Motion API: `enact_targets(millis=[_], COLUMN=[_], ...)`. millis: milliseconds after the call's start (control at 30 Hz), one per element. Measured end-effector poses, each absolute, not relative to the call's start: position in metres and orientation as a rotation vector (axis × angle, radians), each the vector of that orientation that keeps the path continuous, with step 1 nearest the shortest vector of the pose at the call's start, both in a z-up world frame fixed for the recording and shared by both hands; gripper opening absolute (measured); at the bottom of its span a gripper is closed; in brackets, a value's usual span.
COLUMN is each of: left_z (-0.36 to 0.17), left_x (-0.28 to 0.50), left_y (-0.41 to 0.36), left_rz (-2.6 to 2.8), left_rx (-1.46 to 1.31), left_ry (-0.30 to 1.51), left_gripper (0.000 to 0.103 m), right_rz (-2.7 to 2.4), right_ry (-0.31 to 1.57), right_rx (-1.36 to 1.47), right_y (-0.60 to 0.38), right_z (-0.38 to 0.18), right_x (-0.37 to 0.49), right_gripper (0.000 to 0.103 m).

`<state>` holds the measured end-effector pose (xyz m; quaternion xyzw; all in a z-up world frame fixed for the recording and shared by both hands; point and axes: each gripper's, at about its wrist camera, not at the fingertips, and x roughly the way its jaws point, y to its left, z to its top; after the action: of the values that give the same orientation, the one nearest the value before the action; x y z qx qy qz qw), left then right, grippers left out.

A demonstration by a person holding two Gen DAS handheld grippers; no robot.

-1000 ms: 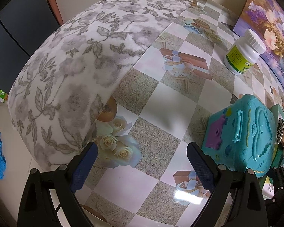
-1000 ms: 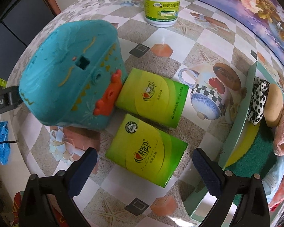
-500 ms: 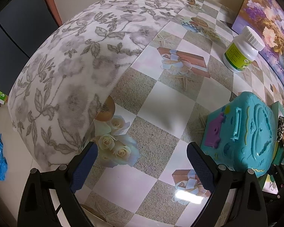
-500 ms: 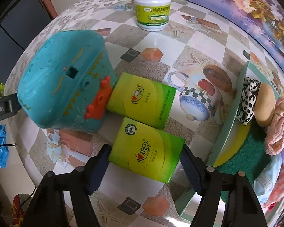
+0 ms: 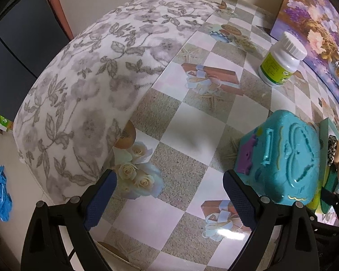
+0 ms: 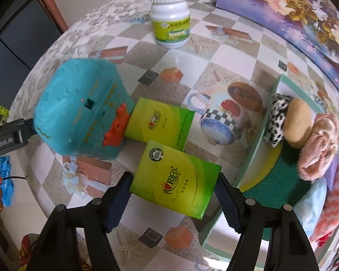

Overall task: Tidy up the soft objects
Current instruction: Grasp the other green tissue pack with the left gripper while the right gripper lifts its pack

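A: What has just changed on the right?

B: The right gripper was spread wide a second ago; now its pads clamp the near tissue pack at both ends, and the pack looks lifted slightly off the tablecloth, though the fisheye makes that hard to confirm.

A: Where does it go?

B: Probably into the tray at three o'clock, where the sponge and cloths already sit. The second tissue pack stays at twelve o'clock, against the teal toy case.

A: And the left?

B: The left gripper hangs with jaws apart over bare tablecloth, holding nothing.
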<state>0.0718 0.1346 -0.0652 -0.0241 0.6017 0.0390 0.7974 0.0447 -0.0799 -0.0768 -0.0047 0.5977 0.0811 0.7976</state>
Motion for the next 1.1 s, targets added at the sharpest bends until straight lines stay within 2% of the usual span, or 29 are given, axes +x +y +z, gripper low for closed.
enact_targets(millis=[300, 733, 900, 1100], left_z=[-0.035, 0.009, 0.023, 0.01], left_x=[0.066, 0.065, 0.069, 0.073], left_y=[0.129, 0.075, 0.039, -0.013], left_rz=[0.053, -0.177, -0.329, -0.447], left_rx=[-0.033, 0.094, 0.174, 0.392], left_ry=[1.235, 1.186, 1.198, 1.259], left_gripper=[0.095, 0.095, 0.095, 0.095], right_rz=[0.146, 0.109, 0.081, -0.002], right_ry=[1.227, 1.177, 1.155, 1.125], right_rx=[0.031, 0.086, 0.132, 0.204], right_y=[-0.102, -0.128, -0.146, -0.182], right_z=[-0.043, -0.014, -0.007, 0.001], right_x=[0.034, 0.031, 0.029, 0.024], right_gripper=[0.075, 0.075, 0.075, 0.075])
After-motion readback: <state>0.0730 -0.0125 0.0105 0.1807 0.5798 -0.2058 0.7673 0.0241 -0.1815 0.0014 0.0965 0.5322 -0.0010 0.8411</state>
